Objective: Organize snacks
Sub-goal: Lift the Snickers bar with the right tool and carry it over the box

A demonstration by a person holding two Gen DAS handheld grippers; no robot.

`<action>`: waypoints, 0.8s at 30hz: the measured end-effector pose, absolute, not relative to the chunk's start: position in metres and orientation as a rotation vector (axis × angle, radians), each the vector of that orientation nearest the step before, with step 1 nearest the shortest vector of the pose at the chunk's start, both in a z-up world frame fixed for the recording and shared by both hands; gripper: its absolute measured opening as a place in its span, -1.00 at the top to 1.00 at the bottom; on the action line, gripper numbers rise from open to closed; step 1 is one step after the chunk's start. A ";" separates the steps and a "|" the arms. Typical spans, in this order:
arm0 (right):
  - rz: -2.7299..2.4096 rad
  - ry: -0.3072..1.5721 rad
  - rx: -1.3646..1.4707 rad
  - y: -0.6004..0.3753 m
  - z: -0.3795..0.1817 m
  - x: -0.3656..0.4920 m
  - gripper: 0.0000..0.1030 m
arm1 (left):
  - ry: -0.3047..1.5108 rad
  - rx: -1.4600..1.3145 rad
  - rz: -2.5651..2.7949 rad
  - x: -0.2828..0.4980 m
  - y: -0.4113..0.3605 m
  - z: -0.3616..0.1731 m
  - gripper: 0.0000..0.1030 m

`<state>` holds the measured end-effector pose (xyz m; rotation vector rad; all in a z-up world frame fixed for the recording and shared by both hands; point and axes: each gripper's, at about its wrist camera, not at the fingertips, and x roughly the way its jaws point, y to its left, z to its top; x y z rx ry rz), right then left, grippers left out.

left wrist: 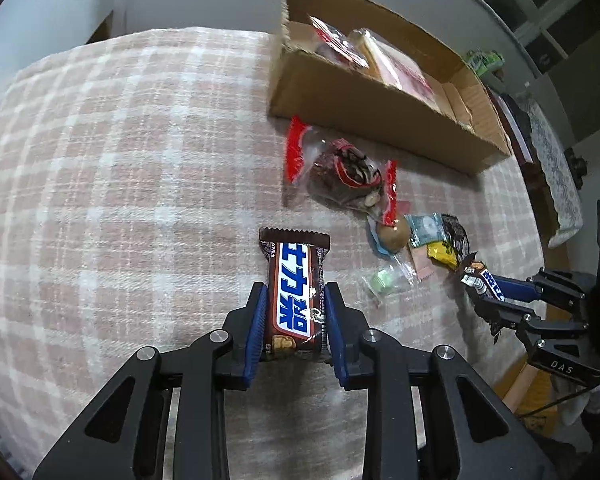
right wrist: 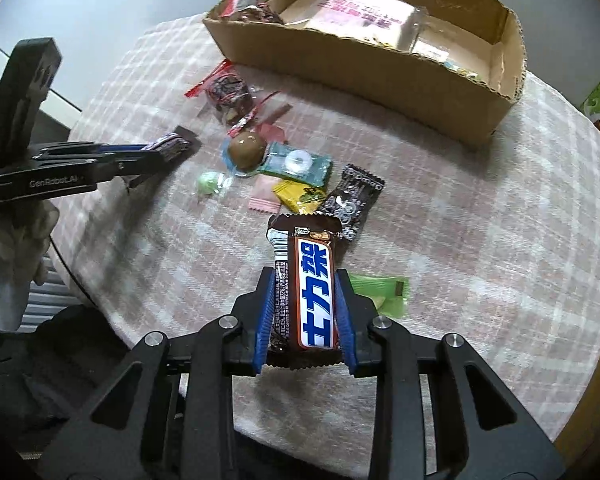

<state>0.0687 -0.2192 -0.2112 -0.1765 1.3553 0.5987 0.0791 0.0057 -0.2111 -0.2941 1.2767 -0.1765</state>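
Brown chocolate bar (left wrist: 296, 300) in left gripper (left wrist: 296, 312), another bar (right wrist: 306, 292) in right gripper (right wrist: 305, 312)

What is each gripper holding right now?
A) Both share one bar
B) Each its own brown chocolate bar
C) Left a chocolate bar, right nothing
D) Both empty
B: the left gripper clamps one chocolate bar, and the right gripper clamps a second bar.
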 end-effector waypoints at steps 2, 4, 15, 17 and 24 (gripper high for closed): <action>0.591 1.345 -0.153 -0.221 -0.206 0.072 0.43 | 1.269 -0.320 -0.184 0.079 0.006 -0.207 0.48; 0.584 1.327 -0.139 -0.219 -0.202 0.074 0.43 | 1.254 -0.321 -0.187 0.078 0.009 -0.202 0.48; 0.544 1.202 -0.095 -0.232 -0.149 0.104 0.43 | 1.137 -0.343 -0.234 0.096 0.014 -0.154 0.48; 0.532 1.181 -0.096 -0.232 -0.143 0.114 0.43 | 1.118 -0.339 -0.238 0.107 0.013 -0.147 0.48; 0.492 1.127 -0.113 -0.235 -0.129 0.150 0.43 | 1.078 -0.303 -0.250 0.140 -0.001 -0.135 0.48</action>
